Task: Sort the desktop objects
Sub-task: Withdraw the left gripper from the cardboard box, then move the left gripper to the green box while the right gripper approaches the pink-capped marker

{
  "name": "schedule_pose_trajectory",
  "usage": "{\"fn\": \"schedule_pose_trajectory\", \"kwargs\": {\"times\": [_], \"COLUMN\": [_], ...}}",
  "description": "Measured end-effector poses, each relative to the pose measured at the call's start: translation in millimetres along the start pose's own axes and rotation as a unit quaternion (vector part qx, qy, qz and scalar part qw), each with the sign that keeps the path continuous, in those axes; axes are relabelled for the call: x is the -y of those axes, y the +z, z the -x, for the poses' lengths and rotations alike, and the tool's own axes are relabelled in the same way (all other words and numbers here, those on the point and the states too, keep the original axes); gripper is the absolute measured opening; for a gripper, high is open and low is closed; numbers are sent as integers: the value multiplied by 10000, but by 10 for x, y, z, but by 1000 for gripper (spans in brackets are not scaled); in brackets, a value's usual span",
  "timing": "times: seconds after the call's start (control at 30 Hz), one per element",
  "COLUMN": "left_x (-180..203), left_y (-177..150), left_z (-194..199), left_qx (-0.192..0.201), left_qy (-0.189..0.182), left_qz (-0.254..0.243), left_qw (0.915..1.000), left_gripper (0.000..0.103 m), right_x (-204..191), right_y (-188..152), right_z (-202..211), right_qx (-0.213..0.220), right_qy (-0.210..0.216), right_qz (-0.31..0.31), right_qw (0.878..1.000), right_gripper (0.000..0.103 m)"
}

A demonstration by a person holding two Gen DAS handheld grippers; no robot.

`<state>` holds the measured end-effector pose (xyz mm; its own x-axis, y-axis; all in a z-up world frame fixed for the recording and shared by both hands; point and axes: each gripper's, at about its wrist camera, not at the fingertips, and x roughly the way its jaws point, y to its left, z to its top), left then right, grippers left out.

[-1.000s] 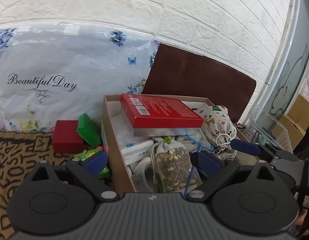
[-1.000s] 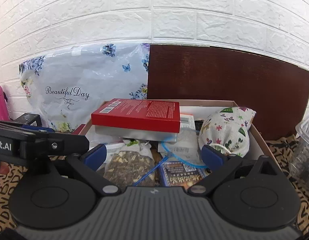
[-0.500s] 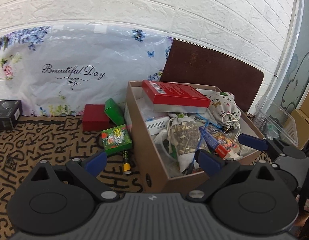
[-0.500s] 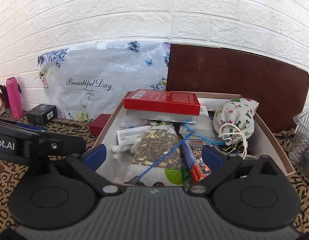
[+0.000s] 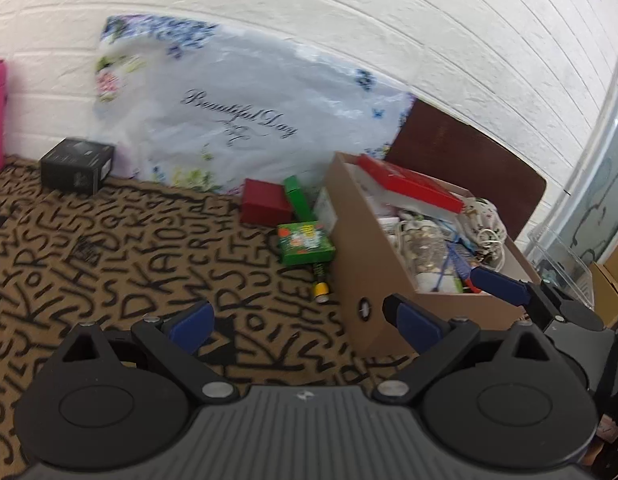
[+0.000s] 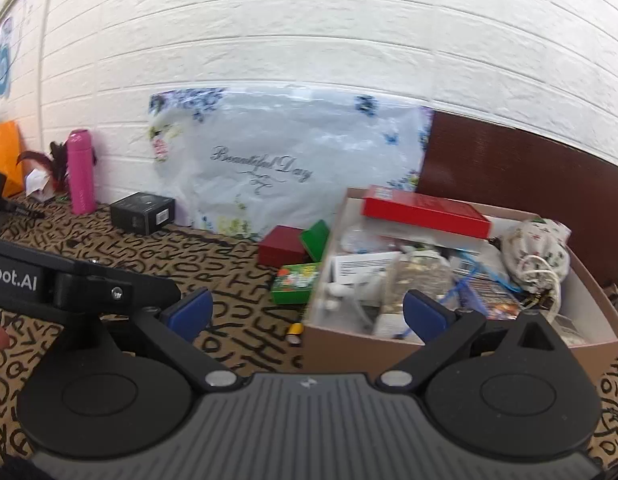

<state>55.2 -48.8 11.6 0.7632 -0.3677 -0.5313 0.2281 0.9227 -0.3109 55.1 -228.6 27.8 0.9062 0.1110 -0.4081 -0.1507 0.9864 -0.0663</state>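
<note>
A cardboard box (image 5: 361,248) (image 6: 589,292) stands on the patterned tablecloth, filled with a red book (image 5: 409,182) (image 6: 425,210), a printed pouch (image 6: 537,240), a sachet and other items. Left of it lie a red box (image 5: 265,202) (image 6: 281,246), a green box (image 5: 305,242) (image 6: 295,282), a second green box (image 5: 296,196) and a small battery (image 5: 321,282). My left gripper (image 5: 299,320) is open and empty, in front of the box's near left corner. My right gripper (image 6: 309,312) is open and empty, before the box's front wall.
A floral plastic bag (image 5: 237,108) and a brown board (image 6: 529,168) lean on the white brick wall. A black box (image 5: 77,164) and a pink bottle (image 6: 81,172) stand at the left. A clear plastic container (image 5: 561,256) sits right of the box.
Both grippers have pulled back from above the box and swung left; the box now sits farther away and to the right. Both stay open and empty.
</note>
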Motion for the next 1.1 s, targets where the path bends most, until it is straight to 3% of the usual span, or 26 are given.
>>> {"fn": "schedule_pose_trajectory", "kwargs": {"times": [0.37,0.57,0.67,0.83,1.1], "left_x": [-704,-893,-967,-1077,-1100], "left_y": [-121,-103,-81,-1,276], "left_z": [125,26,-64,-232,-634], "left_qx": [80,70,26,-7,-83], "left_qy": [185,143,28,-81,-425], "left_qz": [621,602,596,558,105], "left_qw": [9979,9981,9982,9984,9990], "left_gripper": [101,101,101,100,98], "right_x": [-686,-920,-984,-1078,-1081], "right_y": [-101,-204,-274,-356,-380], "right_z": [-278,-550,-723,-983,-1363], "right_qx": [-159,-364,-496,-564,-672], "right_qy": [500,440,193,-597,-1864], "right_qz": [306,227,91,57,-294], "right_qw": [9982,9981,9985,9966,9797], "right_gripper": [99,97,95,88,89]}}
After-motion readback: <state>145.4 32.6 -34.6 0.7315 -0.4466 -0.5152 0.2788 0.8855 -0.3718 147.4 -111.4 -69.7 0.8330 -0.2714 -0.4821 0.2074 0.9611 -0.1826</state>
